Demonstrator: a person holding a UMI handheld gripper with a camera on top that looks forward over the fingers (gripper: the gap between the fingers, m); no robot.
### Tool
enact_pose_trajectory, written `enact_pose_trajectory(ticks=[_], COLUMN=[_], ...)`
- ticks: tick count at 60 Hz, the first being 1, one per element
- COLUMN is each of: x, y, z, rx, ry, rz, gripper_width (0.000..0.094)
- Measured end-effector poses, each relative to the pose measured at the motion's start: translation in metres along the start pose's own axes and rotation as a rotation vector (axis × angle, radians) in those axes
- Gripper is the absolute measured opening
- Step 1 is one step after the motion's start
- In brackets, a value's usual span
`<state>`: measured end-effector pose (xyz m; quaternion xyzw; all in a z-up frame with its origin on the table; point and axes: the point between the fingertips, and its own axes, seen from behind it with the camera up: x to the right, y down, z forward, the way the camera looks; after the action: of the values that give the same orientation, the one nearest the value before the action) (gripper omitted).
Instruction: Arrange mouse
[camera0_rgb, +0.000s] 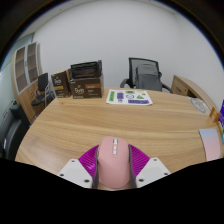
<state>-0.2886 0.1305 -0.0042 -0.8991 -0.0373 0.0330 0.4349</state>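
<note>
Gripper view, pink mouse (115, 164) clamped betw jaws, wood table (110, 122)

A pink mouse (114, 163) is sitting between the two fingers of the gripper (114, 166). The purple pads (90, 158) are pressing on both of its sides. Its rounded back is facing up, and its front is pointing out over the wooden table (110, 122).

No legible txt anywhere; print on the boxes (80, 82) and sheet (130, 98) too small to read.
</note>
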Motion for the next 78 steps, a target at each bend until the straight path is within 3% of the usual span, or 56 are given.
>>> enact_pose_trajectory(ticks=[4, 15, 22, 29, 39, 46, 54, 63, 68, 78], x=[-0.005, 0.013, 0.09, 0.207, 0.37, 0.433, 0.453, 0.458, 0.459, 0.46], y=[-0.01, -0.114, -0.181, -0.206, -0.144, -0.069, 0.001, 0.045, 0.038, 0.038], z=[-0.016, -0.1, -0.145, -0.165, -0.139, -0.107, -0.086, -0.077, -0.073, -0.071], rx=[-0.003, 0.197, 0.313, 0.367, 0.253, 0.11, -0.011, -0.065, -0.005, -0.01], ry=[-0.023, -0.04, 0.024, 0.141, 0.245, 0.207, 0.133, 0.079, 0.06, 0.084], rz=[0.006, 0.036, 0.049, 0.019, -0.003, 0.029, 0.003, 0.011, 0.029, 0.004], gripper_width=[0.0425, 0.0426, 0.0425, 0.0423, 0.0421, 0.0423, 0.0426, 0.0432, 0.0443, 0.0478])
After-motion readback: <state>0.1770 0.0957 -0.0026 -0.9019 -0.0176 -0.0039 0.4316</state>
